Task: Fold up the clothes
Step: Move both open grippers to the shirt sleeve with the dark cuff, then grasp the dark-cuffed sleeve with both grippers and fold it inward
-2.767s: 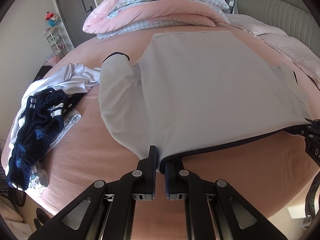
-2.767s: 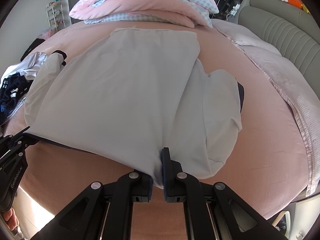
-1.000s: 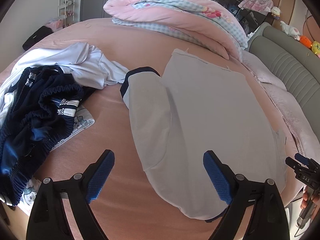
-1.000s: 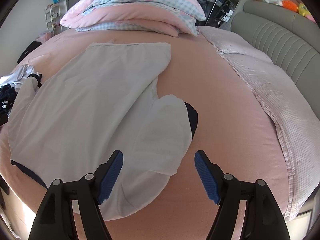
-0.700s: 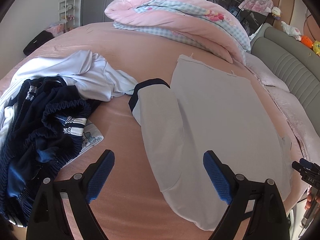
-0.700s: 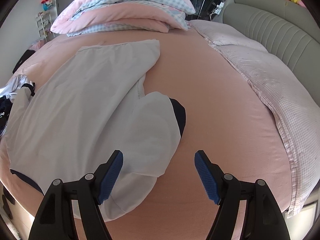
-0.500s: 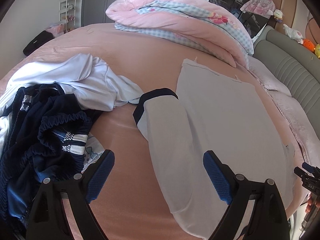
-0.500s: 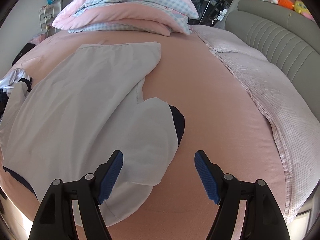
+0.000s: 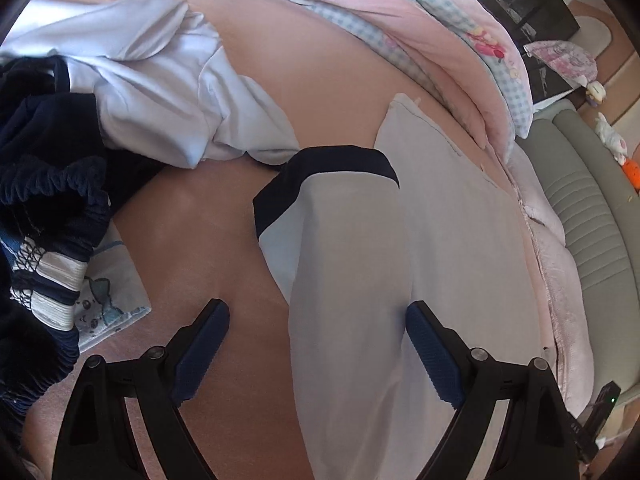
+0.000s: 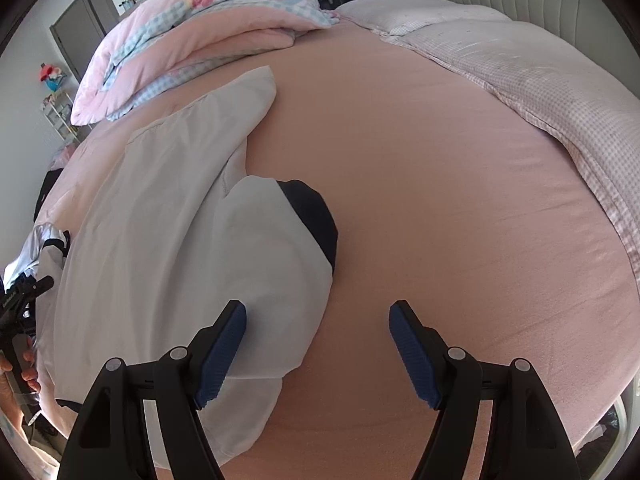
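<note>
I see the white shirt [image 9: 440,240] lying flat on the pink bed [image 10: 440,200], body spread toward the folded pink quilt [image 10: 192,44] at the far end, w/ 2 short sleeves sticking out to the sides. The sleeve on my left side [image 9: 344,248] has a navy cuff [image 9: 320,168] and lies folded along the shirt body; in the left wrist view it runs straight down between the fingers of the left tongs [image 9: 316,352]. Left tongs are spread wide, blue pads apart, nothing gripped, the sleeve just under the gap. On the other side, the right sleeve [image 10: 272,264] w/ its navy cuff [image 10: 316,216] lies on the sheet beside the shirt body. Right tongs [image 10: 320,352] are also spread wide and empty; the left pad [image 10: 222,348] sits over the sleeve's lower edge, the right pad [image 10: 412,356] over bare pink sheet. Can't tell if either pair touches the fabric. Outward from the shirt: a crumpled pile of white cloth [image 9: 160,80] and dark navy clothes [image 9: 44,184] lies near the left sleeve's cuff, w/ a printed cloth [image 9: 108,292] poking out below it. A pale checked blanket [image 10: 540,80] runs along the bed's right edge, next to a grey padded headboard [image 9: 588,216]. In the right wrist view a hand [image 10: 16,364] shows at the left edge, holding the other tool.
</note>
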`<control>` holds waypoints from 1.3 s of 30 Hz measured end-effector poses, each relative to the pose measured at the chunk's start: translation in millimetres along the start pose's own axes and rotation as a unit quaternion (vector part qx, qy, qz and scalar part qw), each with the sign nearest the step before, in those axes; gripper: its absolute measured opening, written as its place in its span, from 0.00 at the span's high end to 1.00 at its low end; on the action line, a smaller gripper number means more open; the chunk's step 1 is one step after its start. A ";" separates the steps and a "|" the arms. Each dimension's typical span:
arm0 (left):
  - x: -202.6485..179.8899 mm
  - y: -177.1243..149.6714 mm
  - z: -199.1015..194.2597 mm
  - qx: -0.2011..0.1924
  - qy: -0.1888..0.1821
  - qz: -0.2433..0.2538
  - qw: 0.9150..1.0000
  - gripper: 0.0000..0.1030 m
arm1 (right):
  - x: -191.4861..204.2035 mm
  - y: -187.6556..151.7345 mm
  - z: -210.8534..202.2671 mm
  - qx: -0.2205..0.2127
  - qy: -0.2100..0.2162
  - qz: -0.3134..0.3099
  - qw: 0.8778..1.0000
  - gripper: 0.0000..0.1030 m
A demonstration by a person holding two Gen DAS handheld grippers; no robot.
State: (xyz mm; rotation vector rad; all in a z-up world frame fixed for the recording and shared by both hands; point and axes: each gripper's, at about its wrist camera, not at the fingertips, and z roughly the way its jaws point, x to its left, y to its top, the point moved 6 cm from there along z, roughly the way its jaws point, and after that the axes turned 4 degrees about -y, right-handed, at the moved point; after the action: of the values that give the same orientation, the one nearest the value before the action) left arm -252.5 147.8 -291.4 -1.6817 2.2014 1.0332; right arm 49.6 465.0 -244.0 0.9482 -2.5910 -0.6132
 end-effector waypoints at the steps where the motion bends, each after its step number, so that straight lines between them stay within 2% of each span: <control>1: 0.7 1.6 0.0 0.000 -0.005 -0.012 1.000 0.12 | 1.6 0.1 0.5 0.000 0.001 -0.005 1.000 0.28; 3: -2.8 4.7 0.2 0.005 -0.010 -0.017 1.000 0.12 | 6.2 2.6 3.7 0.000 0.000 -0.008 1.000 0.28; 8: -19.6 5.7 0.3 0.010 -0.019 0.010 1.000 0.12 | 12.5 8.1 13.6 0.009 0.015 0.003 1.000 0.28; 13: -27.9 6.1 6.1 0.026 -0.059 -0.033 0.997 0.12 | 13.2 11.4 22.0 0.016 0.022 0.003 1.000 0.28; 15: -32.7 7.4 7.7 0.025 -0.048 -0.019 0.998 0.12 | 14.7 14.2 23.2 0.017 0.033 -0.003 0.999 0.28; 18: -34.0 6.8 10.8 0.033 -0.022 0.007 0.999 0.12 | 14.5 18.5 26.5 0.025 0.086 0.034 0.995 0.28; 20: -29.3 6.0 12.0 0.038 -0.019 -0.003 0.999 0.12 | 14.2 21.7 28.4 0.030 0.123 0.060 0.990 0.28; 22: -20.4 6.4 12.8 0.038 -0.011 -0.018 0.999 0.13 | 13.6 23.6 31.6 0.039 0.166 0.095 0.981 0.28; 24: -15.8 5.5 12.3 0.037 -0.019 -0.027 0.999 0.13 | 12.6 24.3 35.1 0.046 0.202 0.129 0.970 0.28; 26: -15.9 4.0 10.9 0.036 -0.023 -0.022 0.999 0.13 | 11.1 23.4 39.6 0.052 0.228 0.160 0.959 0.28; 29: -19.6 -1.1 10.8 0.043 -0.014 0.014 0.999 0.13 | 5.3 21.2 42.3 0.052 0.251 0.193 0.947 0.31; 32: -23.5 -4.6 10.5 0.041 0.001 0.039 0.998 0.13 | -1.2 19.0 42.2 0.051 0.265 0.219 0.938 0.37; 35: -25.9 -7.2 10.2 0.036 0.013 0.057 0.998 0.13 | -7.2 15.2 44.2 0.054 0.259 0.225 0.938 0.53; 38: -21.3 -8.3 7.7 0.030 0.027 0.060 0.997 0.25 | -14.8 12.3 48.2 0.057 0.254 0.236 0.936 0.65; 39: -18.7 -8.0 5.8 0.028 0.029 0.057 0.998 0.31 | -16.6 11.8 49.4 0.057 0.254 0.242 0.935 0.70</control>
State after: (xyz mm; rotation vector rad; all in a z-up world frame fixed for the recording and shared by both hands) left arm -240.4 165.0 -289.1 -1.5990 2.3647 0.9488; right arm 34.4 498.2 -283.0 0.3883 -2.2633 -0.0669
